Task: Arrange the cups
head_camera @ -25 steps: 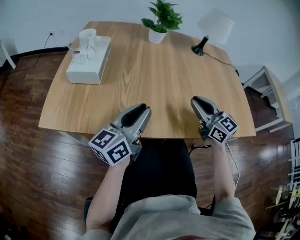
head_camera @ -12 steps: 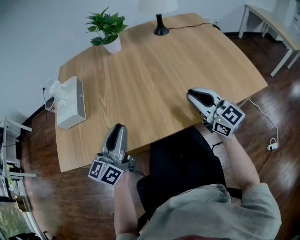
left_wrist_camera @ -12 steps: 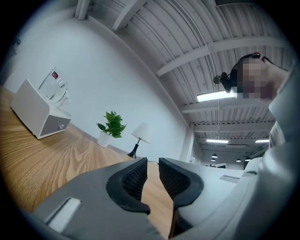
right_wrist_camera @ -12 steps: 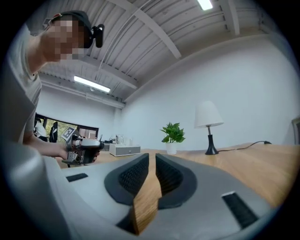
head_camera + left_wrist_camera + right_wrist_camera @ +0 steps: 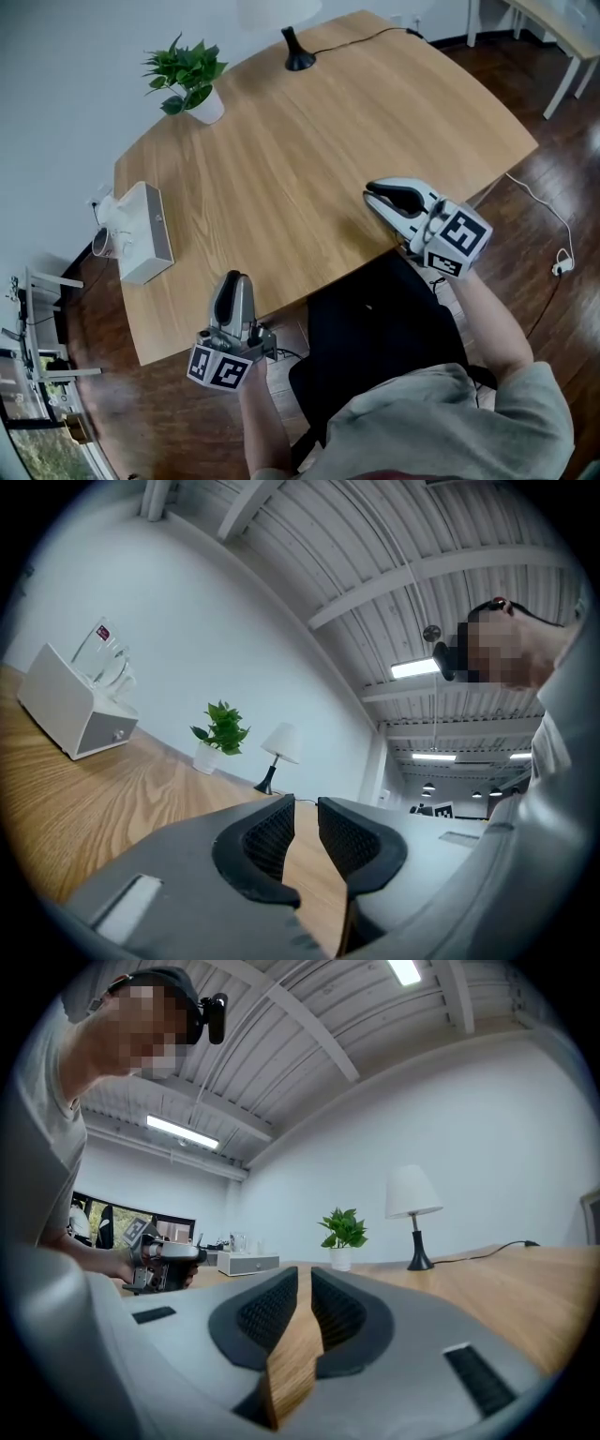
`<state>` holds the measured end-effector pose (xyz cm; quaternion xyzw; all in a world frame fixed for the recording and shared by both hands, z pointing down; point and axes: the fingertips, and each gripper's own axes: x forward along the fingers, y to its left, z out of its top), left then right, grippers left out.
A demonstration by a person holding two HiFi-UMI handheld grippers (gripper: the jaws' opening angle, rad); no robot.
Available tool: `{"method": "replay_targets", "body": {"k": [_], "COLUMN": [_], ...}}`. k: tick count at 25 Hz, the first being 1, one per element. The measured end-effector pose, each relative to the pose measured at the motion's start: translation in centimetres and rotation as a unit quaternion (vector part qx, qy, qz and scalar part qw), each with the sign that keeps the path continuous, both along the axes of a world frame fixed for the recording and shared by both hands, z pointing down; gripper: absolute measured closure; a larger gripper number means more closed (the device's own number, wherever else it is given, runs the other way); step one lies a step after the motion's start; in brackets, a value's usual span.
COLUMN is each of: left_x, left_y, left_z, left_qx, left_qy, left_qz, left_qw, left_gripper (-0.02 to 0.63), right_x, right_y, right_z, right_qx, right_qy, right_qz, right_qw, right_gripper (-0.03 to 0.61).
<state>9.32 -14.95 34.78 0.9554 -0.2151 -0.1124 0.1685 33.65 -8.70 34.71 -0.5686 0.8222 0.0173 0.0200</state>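
Here, both tools sit empty at the near edge of the desk, far from the cups.
The left tool and right tool each have their jaws clenched together on nothing, well apart from one another over the desk. The glass cups stand on a white box near the far left corner. A potted plant and a lamp stand along the far side.

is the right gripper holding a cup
No, the right gripper has its jaws closed with nothing between them, and the glass cups stand on the white box far across the table.
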Motion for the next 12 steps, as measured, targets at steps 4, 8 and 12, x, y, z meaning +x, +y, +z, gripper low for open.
{"method": "replay_targets", "body": {"k": [4, 8, 12], "left_x": [0.14, 0.02, -0.28], "left_y": [0.02, 0.13, -0.1], "left_z": [0.28, 0.22, 0.01], "left_qx": [0.0, -0.001, -0.006], "left_qy": [-0.012, -0.008, 0.006], "left_qz": [0.002, 0.003, 0.0], "left_qw": [0.9999, 1.0, 1.0], "left_gripper": [0.545, 0.546, 0.548], "right_x": [-0.17, -0.18, -0.18], "right_y": [-0.09, 0.02, -0.01], "right_z": [0.24, 0.23, 0.17], "right_qx": [-0.002, -0.002, -0.002], "right_qy": [0.009, 0.007, 0.009], "right_qz": [0.003, 0.003, 0.003], "right_qw": [1.0, 1.0, 1.0], "right_gripper": [0.537, 0.537, 0.537]}}
